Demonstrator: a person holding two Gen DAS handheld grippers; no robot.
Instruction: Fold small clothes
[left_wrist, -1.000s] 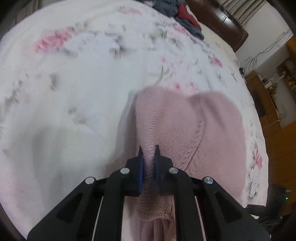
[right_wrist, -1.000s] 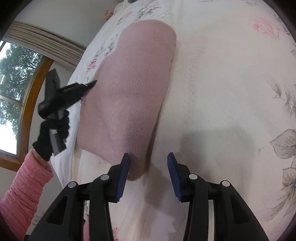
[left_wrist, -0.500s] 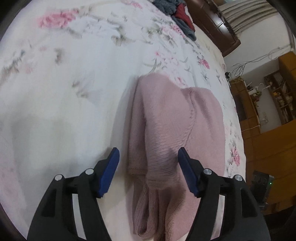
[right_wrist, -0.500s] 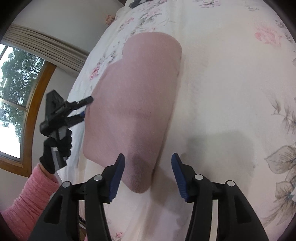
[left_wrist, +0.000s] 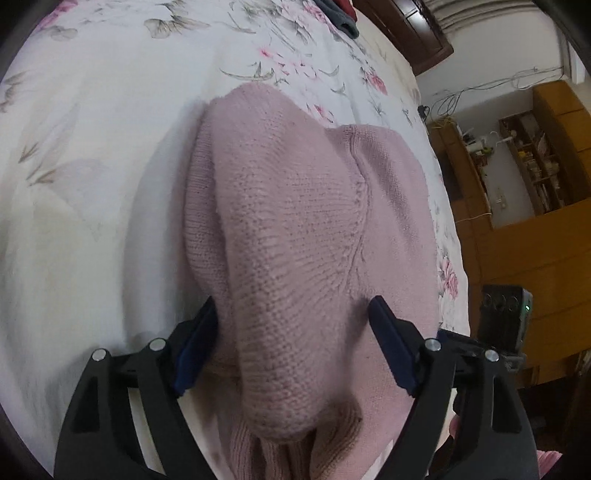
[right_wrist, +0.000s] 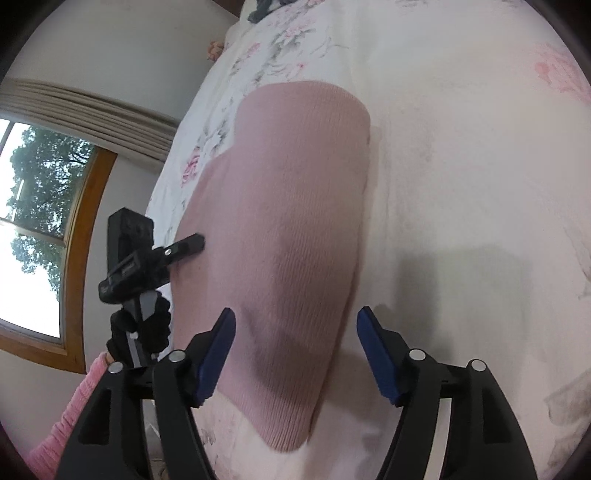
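A pink knitted sweater (left_wrist: 295, 221) lies folded lengthwise on the floral bedspread (left_wrist: 92, 166). In the left wrist view my left gripper (left_wrist: 291, 325) is open, its blue pads straddling a folded sleeve ridge without clamping it. In the right wrist view the same sweater (right_wrist: 288, 229) stretches away from me, and my right gripper (right_wrist: 295, 332) is open with its fingers standing over the sweater's near end. The left gripper (right_wrist: 188, 245) shows there too, at the sweater's left edge, held by a black-gloved hand (right_wrist: 140, 328) with a pink sleeve.
A pile of dark and red clothes (left_wrist: 340, 14) lies at the far end of the bed. Wooden shelving (left_wrist: 532, 155) and a dark headboard (left_wrist: 413, 33) stand beyond the bed's right edge. A window (right_wrist: 33, 229) is on the left wall.
My left gripper let go of the pink sleeve and opened wide, then moved in low over the sweater. My right gripper stayed open and advanced over the sweater's near end.
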